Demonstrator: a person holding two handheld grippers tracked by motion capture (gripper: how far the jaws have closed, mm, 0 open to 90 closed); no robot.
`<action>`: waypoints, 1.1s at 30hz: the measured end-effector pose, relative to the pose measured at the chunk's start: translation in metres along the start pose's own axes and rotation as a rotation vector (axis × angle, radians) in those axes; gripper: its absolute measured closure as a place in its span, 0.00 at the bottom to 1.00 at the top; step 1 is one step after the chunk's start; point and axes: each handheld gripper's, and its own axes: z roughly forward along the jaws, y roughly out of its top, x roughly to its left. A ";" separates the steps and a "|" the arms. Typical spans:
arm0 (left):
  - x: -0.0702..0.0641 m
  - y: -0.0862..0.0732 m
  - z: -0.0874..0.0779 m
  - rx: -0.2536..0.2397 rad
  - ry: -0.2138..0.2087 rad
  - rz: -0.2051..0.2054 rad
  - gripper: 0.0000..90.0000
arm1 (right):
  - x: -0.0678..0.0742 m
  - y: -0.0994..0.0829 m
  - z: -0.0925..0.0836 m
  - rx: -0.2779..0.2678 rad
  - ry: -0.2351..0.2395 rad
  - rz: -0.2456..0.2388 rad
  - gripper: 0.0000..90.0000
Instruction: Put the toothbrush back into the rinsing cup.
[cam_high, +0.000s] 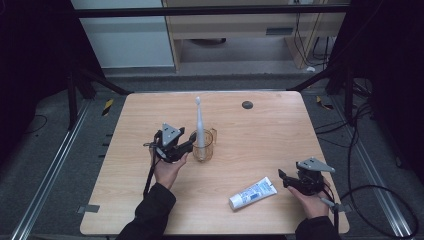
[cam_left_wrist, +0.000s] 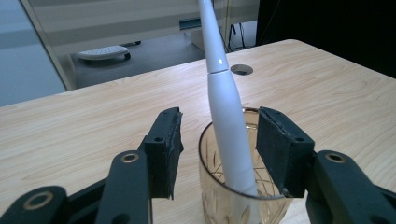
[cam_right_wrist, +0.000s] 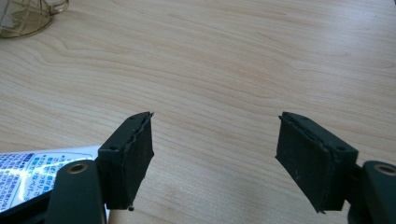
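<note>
Wooden table (cam_high: 150, 200) carries an amber glass cup (cam_high: 203, 146) with a white electric toothbrush (cam_high: 199, 122) standing propped inside. Left tongs (cam_high: 189, 146) gape beside it, gripping nothing. Toothpaste tube (cam_high: 253, 193) lies near the open, empty right tongs (cam_high: 281, 177).

Dim, dark-edged high view; gripper views brighter, evenly lit, sharp.

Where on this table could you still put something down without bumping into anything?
The far right, around the round hole, and the near-left corner are bare wood. It is crowded mid-table, where the left gripper flanks the glass holding the toothbrush, and near the toothpaste tube.
</note>
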 end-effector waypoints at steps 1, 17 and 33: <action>0.001 0.000 -0.004 0.002 0.004 0.011 0.55 | 0.000 0.000 -0.001 -0.002 0.001 -0.002 0.30; -0.003 -0.028 -0.036 0.114 -0.064 0.100 0.61 | 0.008 0.003 -0.006 0.002 0.045 -0.018 0.38; -0.026 -0.052 -0.028 0.206 -0.154 0.114 0.77 | 0.021 0.004 -0.010 0.057 0.142 -0.022 0.58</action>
